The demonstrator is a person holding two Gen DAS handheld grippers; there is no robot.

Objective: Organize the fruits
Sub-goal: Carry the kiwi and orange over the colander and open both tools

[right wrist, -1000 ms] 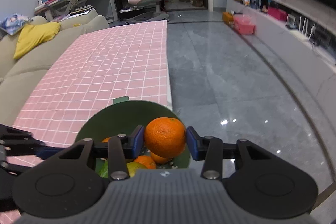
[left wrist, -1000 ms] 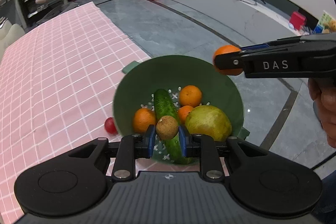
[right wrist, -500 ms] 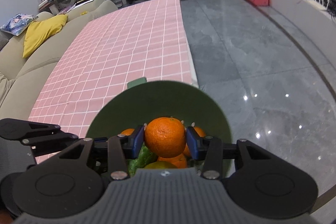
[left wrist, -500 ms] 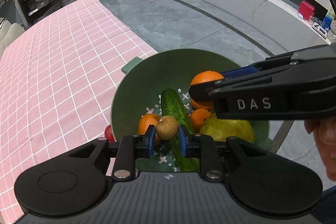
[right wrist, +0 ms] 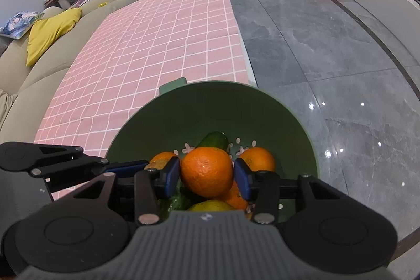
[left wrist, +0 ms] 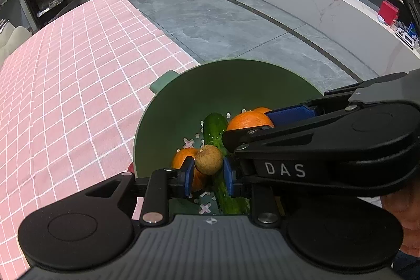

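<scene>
Over the green bowl (left wrist: 168, 122) at the tabletop's (left wrist: 65, 83) near right edge, the left gripper (left wrist: 208, 175) pinches a small brown fruit (left wrist: 208, 159) above a cucumber (left wrist: 216, 129). Further right, the right gripper (right wrist: 207, 177) clamps an orange (right wrist: 207, 171), low inside the bowl among other oranges.

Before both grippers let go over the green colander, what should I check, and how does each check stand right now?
1. Left gripper shut on the small brown fruit: ok.
2. Right gripper shut on the orange: ok.
3. Both loads over the green colander, inside its rim: ok.
4. Right gripper crosses close beside the left one; clearance: cannot tell.
5. Free space below for the orange, with cucumber and other oranges piled there: cannot tell.
6. Colander resting fully on the pink tablecloth: cannot tell.
</scene>
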